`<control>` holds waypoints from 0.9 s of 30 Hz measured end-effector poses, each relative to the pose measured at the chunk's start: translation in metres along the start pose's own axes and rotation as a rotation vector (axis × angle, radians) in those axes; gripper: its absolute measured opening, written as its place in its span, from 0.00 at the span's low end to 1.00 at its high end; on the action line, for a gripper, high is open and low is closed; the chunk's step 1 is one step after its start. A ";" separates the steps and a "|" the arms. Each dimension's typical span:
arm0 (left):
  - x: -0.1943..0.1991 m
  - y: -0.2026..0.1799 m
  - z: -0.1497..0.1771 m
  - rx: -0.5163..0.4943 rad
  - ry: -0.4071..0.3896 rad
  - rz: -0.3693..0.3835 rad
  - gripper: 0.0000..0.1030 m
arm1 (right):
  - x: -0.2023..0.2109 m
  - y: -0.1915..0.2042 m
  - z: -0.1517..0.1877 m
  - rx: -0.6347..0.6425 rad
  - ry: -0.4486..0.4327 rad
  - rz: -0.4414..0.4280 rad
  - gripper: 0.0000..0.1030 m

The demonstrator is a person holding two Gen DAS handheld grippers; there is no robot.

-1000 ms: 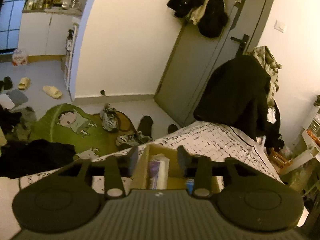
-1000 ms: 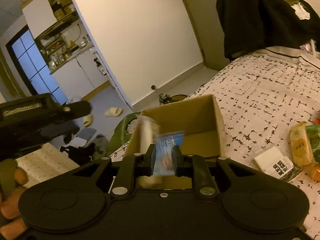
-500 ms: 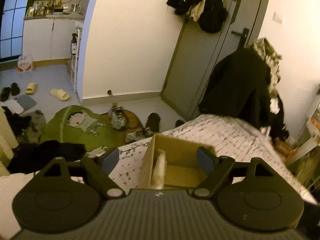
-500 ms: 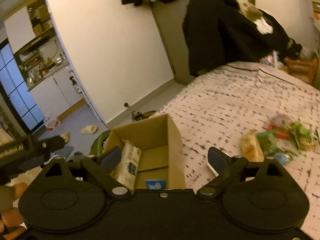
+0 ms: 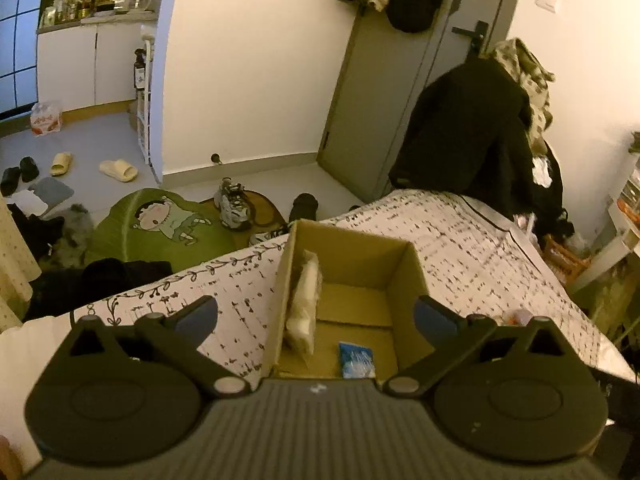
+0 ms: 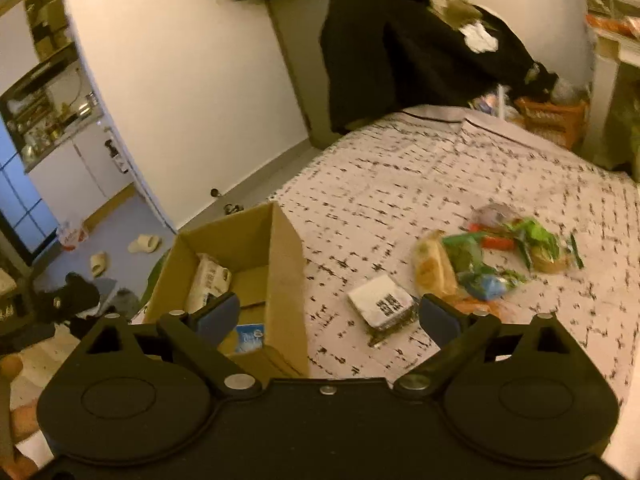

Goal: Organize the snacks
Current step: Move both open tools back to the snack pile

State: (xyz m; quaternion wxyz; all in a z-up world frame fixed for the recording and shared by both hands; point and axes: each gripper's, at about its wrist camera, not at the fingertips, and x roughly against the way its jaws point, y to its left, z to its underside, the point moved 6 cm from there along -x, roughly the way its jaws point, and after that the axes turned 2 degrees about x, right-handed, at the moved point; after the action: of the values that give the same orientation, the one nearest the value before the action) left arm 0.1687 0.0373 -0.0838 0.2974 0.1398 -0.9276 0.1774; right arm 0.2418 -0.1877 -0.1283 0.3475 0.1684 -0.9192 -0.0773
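Note:
An open cardboard box (image 5: pixel 404 268) (image 6: pixel 284 256) stands on the patterned bedspread. Inside it a white packet (image 5: pixel 306 300) (image 6: pixel 208 278) leans on the left wall and a small blue packet (image 5: pixel 356 364) (image 6: pixel 250 338) lies on the floor. My left gripper (image 5: pixel 316 314) is open and empty, above the box's near side. My right gripper (image 6: pixel 328 314) is open and empty, above the box's right wall. On the bed to the right lie a white packet with a black label (image 6: pixel 380 306), a yellow bag (image 6: pixel 434 268) and green wrappers (image 6: pixel 532 240).
The bed (image 6: pixel 440 168) has dark coats (image 5: pixel 468 132) (image 6: pixel 400 48) heaped at its far end. The floor on the left holds a green rug (image 5: pixel 160 228), shoes (image 5: pixel 234 204) and slippers (image 5: pixel 118 170). A grey door (image 5: pixel 400 92) stands behind.
Both grippers opened. The right gripper let go of the blue packet, which now lies in the box, and swung right toward the snack pile. The left gripper let go of the white packet and pulled back.

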 end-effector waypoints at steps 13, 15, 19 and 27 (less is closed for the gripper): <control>0.022 -0.029 0.016 0.039 0.031 0.109 1.00 | 0.027 -0.030 -0.009 -0.029 0.017 -0.008 0.94; 0.025 -0.035 0.018 0.046 0.042 0.137 1.00 | 0.031 -0.034 -0.008 -0.024 0.017 0.004 0.94; 0.028 -0.046 0.023 0.046 0.075 0.173 1.00 | 0.039 -0.042 -0.006 -0.030 0.020 0.025 0.96; 0.025 -0.063 0.035 0.049 0.151 0.201 1.00 | 0.055 -0.060 -0.003 -0.035 0.027 0.050 0.97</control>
State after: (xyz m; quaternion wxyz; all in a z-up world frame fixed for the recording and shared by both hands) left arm 0.1546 -0.0373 -0.0805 0.3435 0.0398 -0.9073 0.2391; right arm 0.2211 -0.2640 -0.1079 0.3647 0.1401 -0.9168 -0.0826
